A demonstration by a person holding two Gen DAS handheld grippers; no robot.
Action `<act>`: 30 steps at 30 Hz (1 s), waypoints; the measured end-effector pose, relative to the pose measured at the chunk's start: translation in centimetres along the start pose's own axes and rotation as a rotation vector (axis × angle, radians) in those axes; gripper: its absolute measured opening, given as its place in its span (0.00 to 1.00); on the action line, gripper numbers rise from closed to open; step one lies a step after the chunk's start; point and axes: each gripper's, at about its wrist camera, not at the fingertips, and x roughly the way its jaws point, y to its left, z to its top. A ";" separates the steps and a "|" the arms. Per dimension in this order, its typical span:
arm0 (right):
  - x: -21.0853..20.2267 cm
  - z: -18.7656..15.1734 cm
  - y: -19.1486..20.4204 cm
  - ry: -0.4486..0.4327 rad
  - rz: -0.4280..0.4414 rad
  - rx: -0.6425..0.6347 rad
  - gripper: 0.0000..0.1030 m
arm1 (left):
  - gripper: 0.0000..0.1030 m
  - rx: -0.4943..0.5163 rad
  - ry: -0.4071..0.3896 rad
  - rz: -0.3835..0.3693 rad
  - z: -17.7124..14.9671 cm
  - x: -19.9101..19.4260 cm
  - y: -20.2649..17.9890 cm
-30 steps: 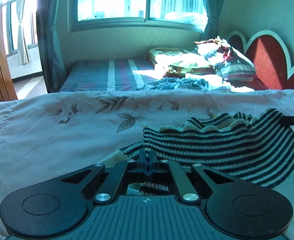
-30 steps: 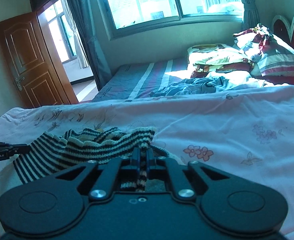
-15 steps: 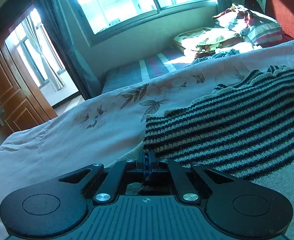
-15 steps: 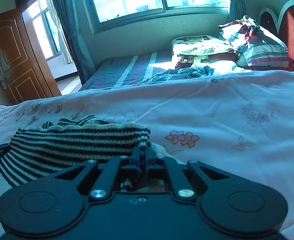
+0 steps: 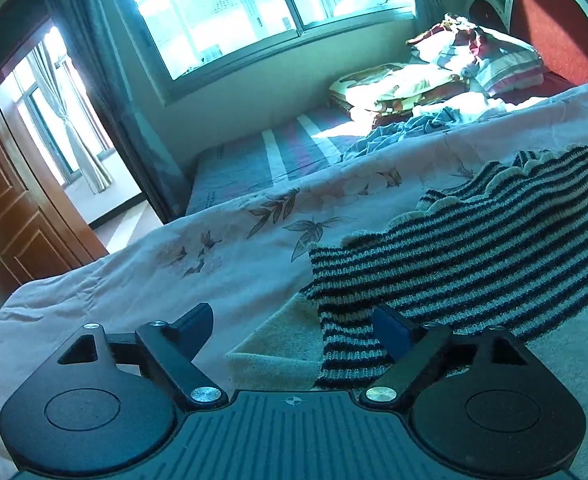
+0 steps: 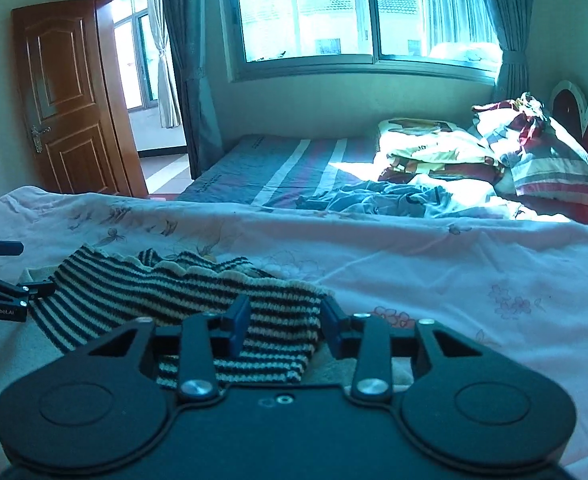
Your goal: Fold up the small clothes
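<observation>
Across the near bed lies a pale flowered quilt (image 5: 222, 256), and it fills the lower part of both wrist views. Beyond it stands a second bed with a striped blue sheet (image 6: 278, 168), and at its head end a heap of bedding and pillows (image 6: 493, 152) is piled in the sun beside a red headboard (image 5: 553, 28). A wide window (image 6: 365, 12) with blue curtains runs along the far wall, and a brown wooden door (image 6: 66, 92) stands open to the left of it.

On the quilt rests the striped knit garment (image 5: 473, 248), dark and cream bands, folded over so that its scalloped hem forms the far edge. It lies partly on a plain cream cloth (image 5: 282, 340) that shows at its near corners.

At the garment's left corner the left claw (image 5: 294, 330) has its jaws opening and already stands wide apart; a narrow striped flap of the garment lies between the fingers, just beside the right one, and nothing presses on it. At the opposite corner the right claw (image 6: 284, 326) is opening too, its fingers a little apart with the garment's edge lying loose between them. In the right wrist view the left claw also shows at the far left edge, next to the garment's other end.
</observation>
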 end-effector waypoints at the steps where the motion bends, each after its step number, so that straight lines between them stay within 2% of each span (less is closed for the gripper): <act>1: -0.1 0.2 0.3 -0.001 -0.001 -0.013 0.24 | 0.84 0.016 -0.011 0.005 0.3 -0.3 -0.2; 3: 0.0 0.6 1.2 0.004 -0.003 -0.042 0.23 | 0.84 0.013 -0.040 -0.025 0.9 -1.2 -0.4; 5: 0.3 0.9 2.2 0.002 0.023 -0.047 0.19 | 0.82 -0.009 -0.071 -0.094 1.9 -1.9 -1.0; 6: 0.6 1.0 2.8 0.005 0.037 -0.048 0.14 | 0.64 -0.024 -0.086 -0.142 2.3 -2.2 -1.4; 7: 1.0 1.1 3.3 0.014 0.052 -0.052 0.09 | 0.54 -0.054 -0.079 -0.192 3.0 -2.1 -1.8; 8: 1.6 1.2 4.0 0.035 0.075 -0.059 0.03 | 0.48 -0.089 -0.057 -0.227 3.4 -1.7 -2.1; 10: 2.9 1.2 5.3 0.064 0.084 -0.082 0.04 | 0.49 -0.191 -0.050 -0.322 4.0 -0.7 -2.4; 14: 5.6 0.5 7.5 0.108 0.126 -0.107 0.04 | 0.49 -0.272 0.014 -0.403 3.9 2.1 -4.1; 16: 6.5 0.0 8.4 0.117 0.145 -0.127 0.07 | 0.50 -0.257 0.042 -0.384 3.0 3.5 -5.1; 18: 7.0 -0.4 8.9 0.128 0.137 -0.158 0.07 | 0.72 -0.248 0.017 -0.353 2.2 4.3 -5.5; 19: 7.1 -0.5 8.8 0.134 0.127 -0.162 0.11 | 0.75 -0.242 -0.002 -0.321 1.6 4.1 -5.5; 20: 6.8 -0.5 8.4 0.126 0.107 -0.157 0.15 | 0.76 -0.255 0.001 -0.301 1.2 4.2 -5.0; 23: 6.1 -0.9 5.1 0.127 -0.043 -0.121 0.09 | 0.76 -0.272 0.007 -0.238 0.1 4.3 -2.7; 25: 5.7 -1.5 1.6 0.133 -0.103 -0.048 0.07 | 0.76 -0.268 0.000 -0.240 -0.6 4.3 -1.2; 26: 5.4 -1.6 0.2 0.130 -0.093 -0.009 0.04 | 0.76 -0.267 0.000 -0.236 -0.8 4.3 -0.9; 28: 5.0 -1.7 -1.1 0.130 -0.072 0.019 0.02 | 0.76 -0.266 0.032 -0.177 -0.8 4.8 -0.6; 30: 4.9 -1.8 -0.8 0.127 -0.078 -0.002 0.02 | 0.76 -0.315 0.039 -0.192 -1.0 5.2 0.1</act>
